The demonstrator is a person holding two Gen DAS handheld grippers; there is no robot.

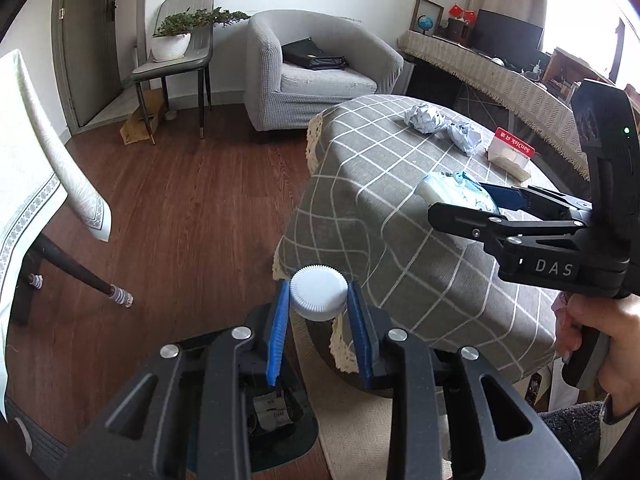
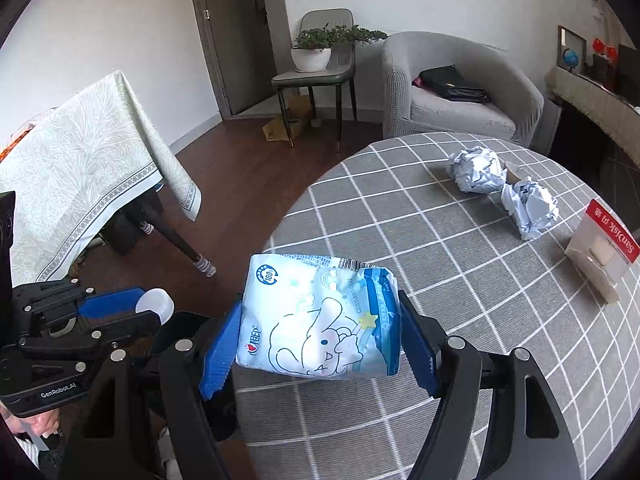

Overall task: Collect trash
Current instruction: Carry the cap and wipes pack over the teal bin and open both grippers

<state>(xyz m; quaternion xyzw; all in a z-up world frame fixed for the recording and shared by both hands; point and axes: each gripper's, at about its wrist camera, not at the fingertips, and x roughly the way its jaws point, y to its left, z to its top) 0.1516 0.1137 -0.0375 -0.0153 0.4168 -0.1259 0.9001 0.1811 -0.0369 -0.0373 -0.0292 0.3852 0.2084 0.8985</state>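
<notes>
Two hand-held black grippers with blue ribbed finger pads work at a round table covered in a grey cloth with a white grid (image 2: 460, 240). The left gripper (image 1: 319, 300) is closed on a white ribbed plastic bottle cap (image 1: 319, 294), pinched between its pads beyond the near left edge of the table, above a dark bin with scraps inside (image 1: 276, 424) on the floor. The right gripper (image 2: 320, 340) grips a soft blue and white tissue pack printed with a cartoon rabbit (image 2: 320, 320), one pad against each side, at the near edge of the table. Whether the pack rests on the cloth cannot be told. Farther back on the right lie two crumpled balls of pale blue paper (image 2: 476, 170), side by side. Just right of them sits a red and white SanDisk card package (image 2: 600, 244). A grey fabric armchair (image 2: 460, 92) stands beyond the table, with a potted plant on a grey chair (image 2: 316, 52) to its left
</notes>
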